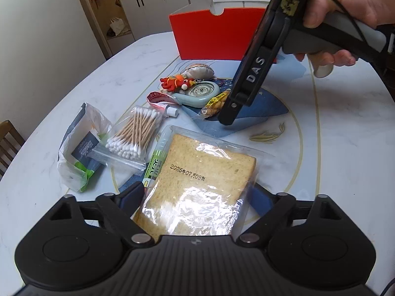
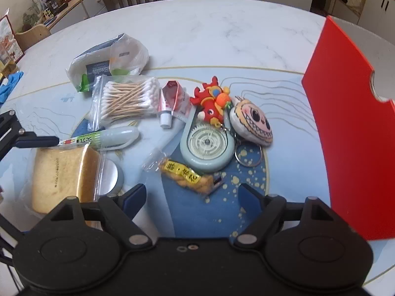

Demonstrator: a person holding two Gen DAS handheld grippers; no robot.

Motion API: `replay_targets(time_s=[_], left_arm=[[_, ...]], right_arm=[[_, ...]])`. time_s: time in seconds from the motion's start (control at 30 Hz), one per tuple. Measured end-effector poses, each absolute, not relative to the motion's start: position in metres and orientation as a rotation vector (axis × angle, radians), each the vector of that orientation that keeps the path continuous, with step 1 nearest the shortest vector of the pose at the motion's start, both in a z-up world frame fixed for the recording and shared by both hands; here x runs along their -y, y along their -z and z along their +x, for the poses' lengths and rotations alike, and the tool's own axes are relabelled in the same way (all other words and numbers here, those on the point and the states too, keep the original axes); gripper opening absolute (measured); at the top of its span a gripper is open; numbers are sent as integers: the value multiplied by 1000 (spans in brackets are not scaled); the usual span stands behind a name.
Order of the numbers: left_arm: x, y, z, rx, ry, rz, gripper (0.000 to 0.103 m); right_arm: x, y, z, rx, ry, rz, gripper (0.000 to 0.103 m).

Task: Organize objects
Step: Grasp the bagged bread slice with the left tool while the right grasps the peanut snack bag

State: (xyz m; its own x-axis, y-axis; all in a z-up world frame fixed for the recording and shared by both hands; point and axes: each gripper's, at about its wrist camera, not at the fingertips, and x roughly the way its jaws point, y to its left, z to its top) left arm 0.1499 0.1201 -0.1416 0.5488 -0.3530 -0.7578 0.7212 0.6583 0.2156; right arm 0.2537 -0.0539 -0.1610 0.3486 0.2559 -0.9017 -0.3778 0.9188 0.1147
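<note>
A slice of bread sealed in a clear bag lies on the marble table, between the spread jaws of the left gripper, whose pads stand clear of it. Beside it, a zip bag holds cotton swabs. The right gripper hangs open over a wrapped snack. A red box stands upright at the right; its inside is hidden.
</note>
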Motion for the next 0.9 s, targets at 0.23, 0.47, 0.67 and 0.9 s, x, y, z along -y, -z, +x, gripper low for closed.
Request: replay_targets(time_s=[0.23, 0.47, 0.67, 0.9], left_arm=[[-118, 140, 145, -764, 638, 520, 84], [-123, 136, 143, -828, 558, 384, 82], [-130, 131, 140, -881, 459, 217, 81], [-124, 126, 128, -886, 399, 142, 80]], right_arm=[[50, 161, 256, -1130, -422, -147, 63], [44, 161, 253, -1106, -422, -216, 43], [47, 159, 247, -1100, -427, -206, 26], [55, 158, 224, -1122, -440, -174, 26]])
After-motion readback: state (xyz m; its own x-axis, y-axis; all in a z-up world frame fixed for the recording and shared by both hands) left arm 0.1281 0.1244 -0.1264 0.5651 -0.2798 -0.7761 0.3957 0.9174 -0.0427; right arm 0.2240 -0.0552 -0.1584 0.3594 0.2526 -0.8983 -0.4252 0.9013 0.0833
